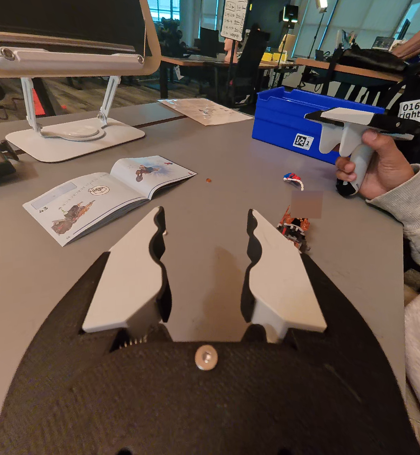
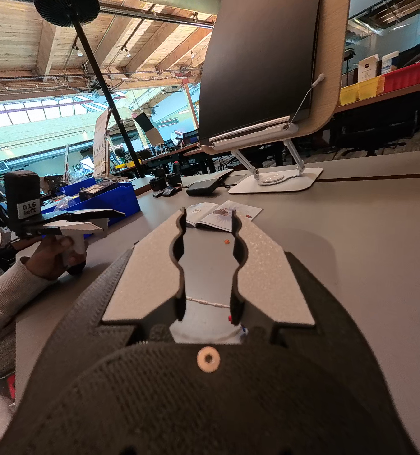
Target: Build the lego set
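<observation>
My left gripper [image 1: 206, 211] is open and empty, low over the grey table [image 1: 204, 152]. An orange and black lego build [image 1: 294, 229] stands just right of its right finger. A small red, blue and white lego figure with a white chain [image 1: 292, 177] lies farther back. A tiny orange piece [image 1: 208, 180] lies ahead, and also shows in the right wrist view [image 2: 226, 241]. My right gripper [image 2: 208, 213] is open and empty. The white chain [image 2: 207, 302] lies on the table under its fingers. An open instruction booklet [image 1: 105, 194] lies at the left, ahead of the right gripper [image 2: 223, 214].
A blue bin [image 1: 290, 118] stands at the back right, and a white tablet stand [image 1: 75, 138] at the back left. A paper sheet [image 1: 204, 110] lies at the far edge. Black devices [image 2: 204, 187] and another blue bin [image 2: 110, 199] sit farther off. The gap from one gripper's tips to the other's is roughly 25 cm.
</observation>
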`<action>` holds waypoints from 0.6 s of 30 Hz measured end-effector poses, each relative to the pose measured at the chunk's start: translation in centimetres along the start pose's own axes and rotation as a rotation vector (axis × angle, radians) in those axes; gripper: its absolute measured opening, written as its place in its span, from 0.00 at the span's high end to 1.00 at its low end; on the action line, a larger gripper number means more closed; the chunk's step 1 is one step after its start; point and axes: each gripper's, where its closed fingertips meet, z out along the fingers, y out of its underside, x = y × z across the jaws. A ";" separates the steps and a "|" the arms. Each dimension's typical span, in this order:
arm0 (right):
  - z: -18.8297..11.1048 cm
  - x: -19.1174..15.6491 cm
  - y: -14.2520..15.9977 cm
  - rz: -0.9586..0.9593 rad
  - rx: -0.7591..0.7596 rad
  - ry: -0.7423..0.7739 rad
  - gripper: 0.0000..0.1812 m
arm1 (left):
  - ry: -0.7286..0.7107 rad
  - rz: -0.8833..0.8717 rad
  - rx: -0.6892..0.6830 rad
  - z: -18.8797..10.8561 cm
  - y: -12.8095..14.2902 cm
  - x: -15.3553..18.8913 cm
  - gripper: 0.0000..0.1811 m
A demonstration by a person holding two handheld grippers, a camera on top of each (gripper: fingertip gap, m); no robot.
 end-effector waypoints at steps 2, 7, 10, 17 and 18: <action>0.0 0.0 0.0 0.001 0.001 -0.001 0.81 | 0.007 -0.004 0.003 0.0 0.0 0.0 0.64; 0.0 0.0 0.0 0.003 0.002 -0.002 0.81 | 0.020 -0.012 0.007 -0.1 -0.1 0.1 0.65; 0.0 0.0 0.0 0.004 0.002 -0.003 0.81 | 0.033 -0.007 0.009 -0.1 -0.1 0.3 0.66; 0.0 -0.1 0.0 0.003 0.001 -0.004 0.80 | 0.158 -0.014 -0.023 0.1 0.4 2.6 0.69; 0.1 -0.1 0.0 0.003 0.000 -0.003 0.80 | 0.165 -0.028 -0.016 0.1 0.3 2.6 0.69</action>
